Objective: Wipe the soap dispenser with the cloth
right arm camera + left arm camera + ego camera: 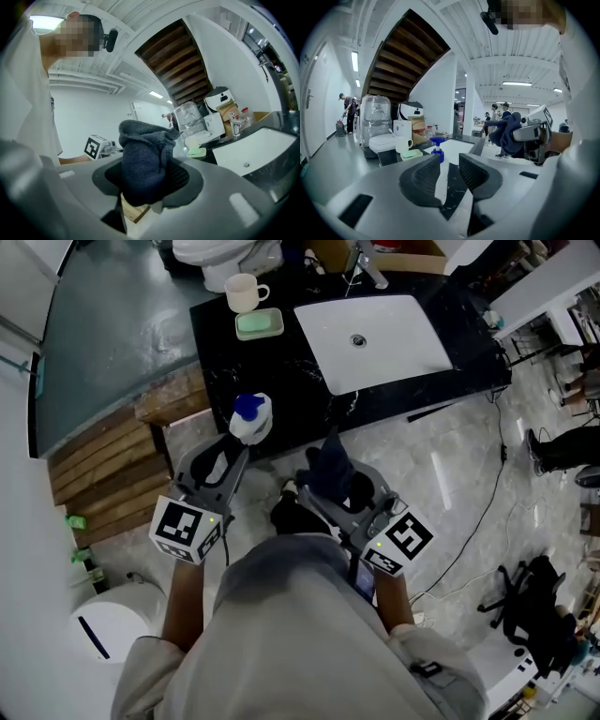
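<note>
The soap dispenser [251, 418], a white bottle with a blue pump, stands at the front edge of the black counter [216, 352]. My left gripper [240, 452] sits just short of it with its jaws open. In the left gripper view the dispenser [437, 149] shows through the gap ahead of the left gripper [449, 176], and the pads do not press on it. My right gripper [328, 480] is shut on a dark blue cloth [330, 463] to the right, below the counter edge. The bunched cloth [145, 159] fills the right gripper [150, 180].
A white sink basin [375, 329] with a faucet [367, 263] is set in the counter. A cup [244, 292] and a green soap dish [259, 324] stand at the back left. Wooden steps [122, 456] lie left, and a white bin [108, 624] stands lower left.
</note>
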`<action>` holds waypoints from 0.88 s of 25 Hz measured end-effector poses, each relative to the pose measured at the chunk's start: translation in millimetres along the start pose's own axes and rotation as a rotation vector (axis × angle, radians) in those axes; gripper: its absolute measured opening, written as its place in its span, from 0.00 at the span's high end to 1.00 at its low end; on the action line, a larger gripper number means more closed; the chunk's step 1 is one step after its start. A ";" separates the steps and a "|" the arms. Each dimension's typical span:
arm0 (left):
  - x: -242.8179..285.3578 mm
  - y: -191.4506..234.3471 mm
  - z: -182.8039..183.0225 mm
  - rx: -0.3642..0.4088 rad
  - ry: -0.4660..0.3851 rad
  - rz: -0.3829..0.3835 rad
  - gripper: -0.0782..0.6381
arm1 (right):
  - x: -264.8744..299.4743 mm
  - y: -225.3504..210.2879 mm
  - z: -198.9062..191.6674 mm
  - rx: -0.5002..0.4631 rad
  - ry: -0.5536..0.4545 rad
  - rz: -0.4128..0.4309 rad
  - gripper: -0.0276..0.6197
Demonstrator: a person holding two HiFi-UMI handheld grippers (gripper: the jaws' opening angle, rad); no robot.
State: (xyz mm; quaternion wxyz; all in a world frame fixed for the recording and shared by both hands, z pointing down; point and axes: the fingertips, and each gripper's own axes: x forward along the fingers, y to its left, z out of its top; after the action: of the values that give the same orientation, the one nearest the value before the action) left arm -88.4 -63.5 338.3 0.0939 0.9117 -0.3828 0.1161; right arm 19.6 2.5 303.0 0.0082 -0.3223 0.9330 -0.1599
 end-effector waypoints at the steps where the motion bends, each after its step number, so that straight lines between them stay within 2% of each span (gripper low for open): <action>1: 5.8 2.7 0.3 0.010 0.007 0.000 0.73 | 1.5 -6.3 2.2 -0.002 -0.004 -0.003 0.69; 13: 63.4 23.5 11.3 0.098 0.081 -0.027 0.67 | 20.6 -67.2 26.1 0.000 -0.071 0.002 0.69; 22: 74.1 36.4 16.6 0.028 0.029 -0.021 0.69 | 17.2 -84.0 20.7 0.028 -0.065 -0.020 0.69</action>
State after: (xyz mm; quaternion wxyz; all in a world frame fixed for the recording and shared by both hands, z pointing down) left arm -61.8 -143.0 346.5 0.0879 0.9152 -0.3699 0.1337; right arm 58.7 -76.2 310.4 0.0416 -0.3364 0.9267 -0.1625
